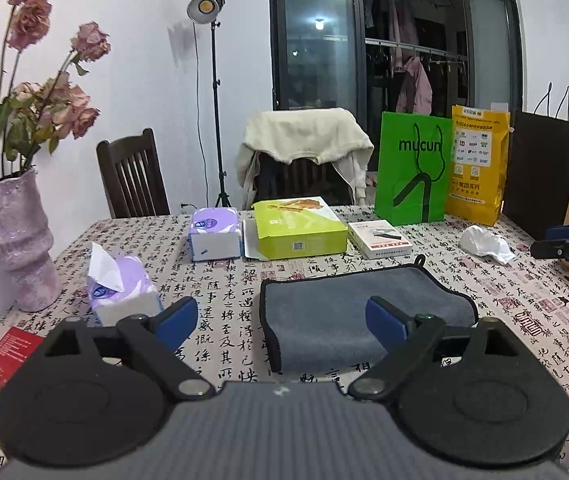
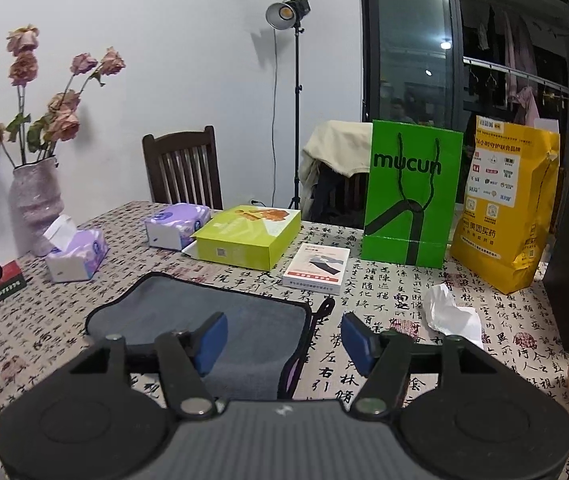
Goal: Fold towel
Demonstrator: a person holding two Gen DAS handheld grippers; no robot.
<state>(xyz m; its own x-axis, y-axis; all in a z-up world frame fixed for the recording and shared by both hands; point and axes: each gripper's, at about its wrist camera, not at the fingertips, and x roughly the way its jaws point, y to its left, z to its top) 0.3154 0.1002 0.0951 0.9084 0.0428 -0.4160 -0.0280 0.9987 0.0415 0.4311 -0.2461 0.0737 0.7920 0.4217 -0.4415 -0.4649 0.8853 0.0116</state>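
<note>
While both tools gape, folded towel (image 1: 368,316) lies just ahead.

A grey, plush microfibre towel with black stitched edging (image 1: 348,312) lies flat on the calligraphy-printed tabletop (image 1: 228,292), already folded over on itself into a thick rectangular pad with rounded corners. A small black hanging loop sticks out from its far right corner, and the folded edge on the near left side shows doubled layers. In the right wrist view the same towel (image 2: 244,320) shows a purple underside peeking out at its near right corner.
</note>
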